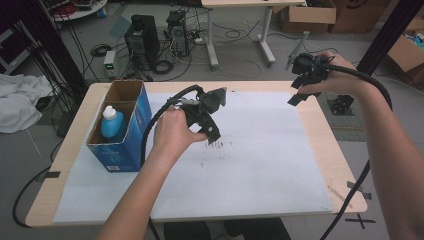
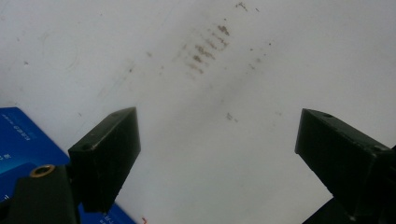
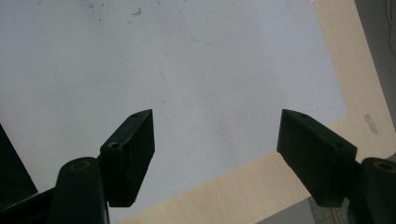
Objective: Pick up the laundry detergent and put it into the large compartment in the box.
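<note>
Black jaws of the left gripper stand wide apart and empty over a stained patch of the white paper sheet that covers the wooden table. In the high view the left gripper hangs near the sheet's middle, just right of the open blue cardboard box. Inside that box, in its near compartment, a blue plastic bottle with a white cap stands upright; it is the thing nearest either tool and looks like the likely object of the work.

The right gripper is raised near the table's far right edge, well apart from the box. Its jaws are likewise spread and hold nothing, as the right gripper view shows them over bare paper and the table's edge.

A reach for the bottle could go wrong if a jaw catches the box wall or its inner divider, tipping the light box or dragging it across the paper. The smooth rounded bottle might also slip from a shallow pinch at the cap.

Most of the bottle's body is hidden by the box walls. The far compartment's contents cannot be made out, and the print on the box is too blurred to read.
</note>
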`<action>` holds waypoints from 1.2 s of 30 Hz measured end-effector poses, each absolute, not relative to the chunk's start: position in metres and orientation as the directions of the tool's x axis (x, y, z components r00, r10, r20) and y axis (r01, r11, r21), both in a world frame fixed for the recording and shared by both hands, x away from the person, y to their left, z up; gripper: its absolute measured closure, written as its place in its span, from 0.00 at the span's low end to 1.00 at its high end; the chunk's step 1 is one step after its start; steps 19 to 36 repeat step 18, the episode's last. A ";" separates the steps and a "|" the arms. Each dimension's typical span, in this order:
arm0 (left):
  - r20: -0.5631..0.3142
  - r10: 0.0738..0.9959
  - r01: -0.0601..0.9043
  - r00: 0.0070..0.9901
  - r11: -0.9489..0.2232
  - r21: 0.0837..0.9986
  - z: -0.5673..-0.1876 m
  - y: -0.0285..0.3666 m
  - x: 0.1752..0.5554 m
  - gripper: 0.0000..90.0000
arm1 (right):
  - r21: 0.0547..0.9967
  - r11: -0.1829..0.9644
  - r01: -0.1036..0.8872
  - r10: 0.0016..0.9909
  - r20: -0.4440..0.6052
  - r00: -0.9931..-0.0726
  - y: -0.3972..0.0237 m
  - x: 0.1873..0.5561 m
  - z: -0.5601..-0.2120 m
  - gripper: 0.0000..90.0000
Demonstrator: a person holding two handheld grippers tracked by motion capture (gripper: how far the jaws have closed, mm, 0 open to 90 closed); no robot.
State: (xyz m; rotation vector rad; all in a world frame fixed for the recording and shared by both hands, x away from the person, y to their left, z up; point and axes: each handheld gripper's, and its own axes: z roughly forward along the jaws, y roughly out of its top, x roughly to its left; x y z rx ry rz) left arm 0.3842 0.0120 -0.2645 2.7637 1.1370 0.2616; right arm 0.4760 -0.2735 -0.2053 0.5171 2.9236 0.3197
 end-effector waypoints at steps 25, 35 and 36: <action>0.133 0.707 0.680 0.695 -0.706 0.197 -0.264 0.015 0.384 0.16 | 0.230 0.917 0.325 0.356 -0.107 -0.928 -0.276 0.475 -0.208 0.31; 0.133 0.707 0.680 0.695 -0.706 0.197 -0.264 0.015 0.384 0.16 | 0.230 0.917 0.325 0.356 -0.107 -0.928 -0.276 0.475 -0.208 0.31; 0.133 0.707 0.680 0.695 -0.706 0.197 -0.264 0.015 0.384 0.16 | 0.230 0.917 0.325 0.356 -0.107 -0.928 -0.276 0.475 -0.208 0.31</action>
